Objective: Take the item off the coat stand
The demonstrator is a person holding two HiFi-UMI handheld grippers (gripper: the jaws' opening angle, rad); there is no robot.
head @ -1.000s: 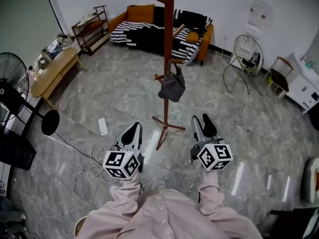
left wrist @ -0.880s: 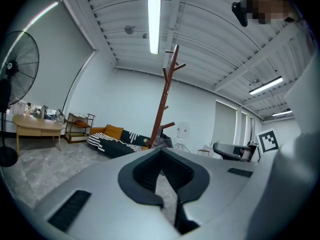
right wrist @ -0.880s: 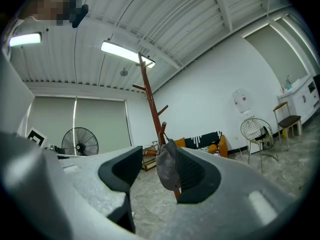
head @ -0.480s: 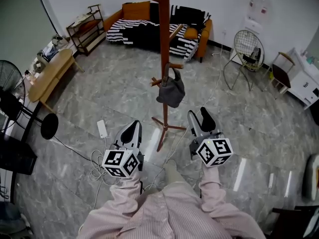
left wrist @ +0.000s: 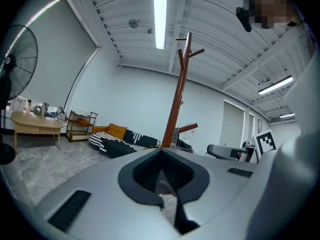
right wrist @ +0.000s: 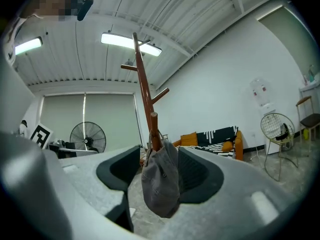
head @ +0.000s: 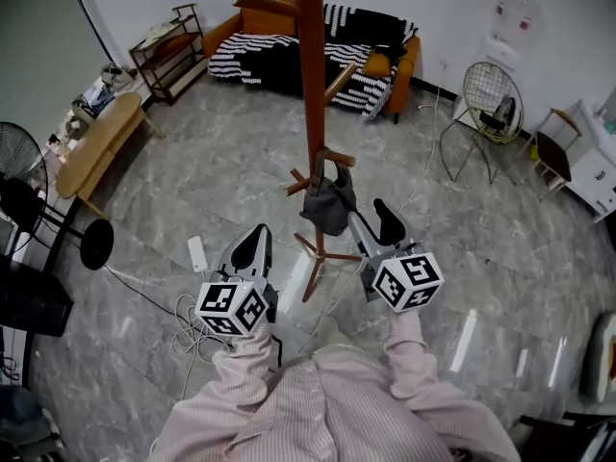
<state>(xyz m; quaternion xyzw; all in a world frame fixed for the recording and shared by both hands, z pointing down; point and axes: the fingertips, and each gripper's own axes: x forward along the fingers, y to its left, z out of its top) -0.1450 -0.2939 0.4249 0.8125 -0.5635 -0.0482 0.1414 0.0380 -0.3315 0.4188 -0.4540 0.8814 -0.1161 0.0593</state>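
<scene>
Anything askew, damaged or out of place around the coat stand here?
Nothing damaged or spilled. The coat stand is upright and the grey cap hangs from a low peg. Only a loose white cable lies tangled on the floor.

Illumination: bright, even, from overhead. A ceiling tube light [left wrist: 160, 16] burns out to white in the left gripper view; two ceiling panels [right wrist: 131, 42] do likewise in the right gripper view. The polished floor [head: 500, 258] carries pale reflected streaks in the head view. Shadows are faint. The coat stand [head: 310, 85] reads sharp. Both gripper views bow straight lines strongly and darken to black at the corners; the nearest foreground is soft.
</scene>
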